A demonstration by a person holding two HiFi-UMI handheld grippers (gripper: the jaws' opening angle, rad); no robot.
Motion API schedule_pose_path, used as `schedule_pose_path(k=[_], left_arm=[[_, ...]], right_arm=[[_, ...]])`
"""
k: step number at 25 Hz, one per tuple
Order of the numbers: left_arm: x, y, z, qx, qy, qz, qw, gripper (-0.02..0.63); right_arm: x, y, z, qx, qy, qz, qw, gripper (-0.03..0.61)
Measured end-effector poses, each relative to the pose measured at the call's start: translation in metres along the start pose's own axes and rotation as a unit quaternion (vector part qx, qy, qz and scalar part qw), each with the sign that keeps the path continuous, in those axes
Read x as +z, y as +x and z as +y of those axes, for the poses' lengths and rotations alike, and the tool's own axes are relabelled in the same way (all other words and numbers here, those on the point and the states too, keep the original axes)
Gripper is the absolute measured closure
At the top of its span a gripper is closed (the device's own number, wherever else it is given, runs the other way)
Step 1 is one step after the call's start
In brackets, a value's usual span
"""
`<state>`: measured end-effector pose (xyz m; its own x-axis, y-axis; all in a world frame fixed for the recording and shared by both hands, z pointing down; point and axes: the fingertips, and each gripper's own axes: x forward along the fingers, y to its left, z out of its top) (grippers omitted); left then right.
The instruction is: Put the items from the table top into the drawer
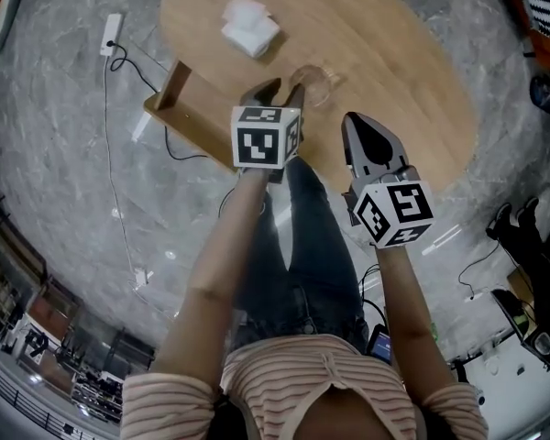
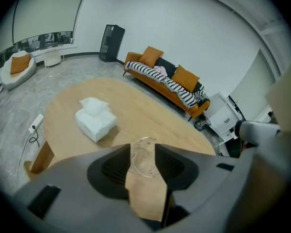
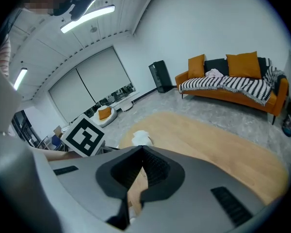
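Note:
A clear glass cup (image 1: pixel 316 82) stands on the oval wooden table (image 1: pixel 394 62) near its front edge. My left gripper (image 1: pixel 280 90) hangs just in front of it, jaws apart and empty. In the left gripper view the cup (image 2: pixel 144 157) shows through the gap of the left gripper (image 2: pixel 143 165), just past the tips. A white tissue pack (image 1: pixel 249 26) lies further back; it is also visible in the left gripper view (image 2: pixel 95 119). My right gripper (image 1: pixel 357 122) hovers over the table's front edge, to the right of the cup, and in its own view the right gripper (image 3: pixel 141 152) is shut with nothing in it.
A wooden part (image 1: pixel 171 94) juts out below the table's left edge; I cannot tell whether it is the drawer. A white power strip (image 1: pixel 111 33) with a cable lies on the grey floor at left. An orange sofa (image 2: pixel 165 84) stands beyond the table.

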<state>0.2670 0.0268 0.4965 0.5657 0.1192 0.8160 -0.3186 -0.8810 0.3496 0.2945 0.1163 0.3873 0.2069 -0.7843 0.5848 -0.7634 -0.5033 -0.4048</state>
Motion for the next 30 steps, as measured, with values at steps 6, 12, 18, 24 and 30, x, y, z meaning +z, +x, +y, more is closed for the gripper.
schedule_pose_path(k=[6,12,18,24,30], left_arm=[[-0.014,0.034,0.013,0.022,-0.009,0.028,0.9993,0.48],[-0.022,0.054,0.028,0.044,-0.022,0.041,0.998,0.48],[-0.035,0.069,0.035,0.05,-0.031,0.053,0.9969,0.482],[-0.036,0.075,0.032,0.059,-0.05,0.053,0.9956,0.531],[-0.038,0.08,0.035,0.072,-0.073,0.061,0.9928,0.546]], right_arm=[[-0.008,0.017,-0.011,0.002,0.01,0.007,1.0,0.571],[-0.018,0.027,-0.02,0.002,0.02,0.016,1.0,0.571],[-0.034,0.035,-0.017,0.014,0.024,0.031,0.999,0.571],[-0.041,0.039,-0.016,0.018,0.03,0.039,0.999,0.57],[-0.043,0.038,-0.017,0.02,0.031,0.042,0.998,0.571]])
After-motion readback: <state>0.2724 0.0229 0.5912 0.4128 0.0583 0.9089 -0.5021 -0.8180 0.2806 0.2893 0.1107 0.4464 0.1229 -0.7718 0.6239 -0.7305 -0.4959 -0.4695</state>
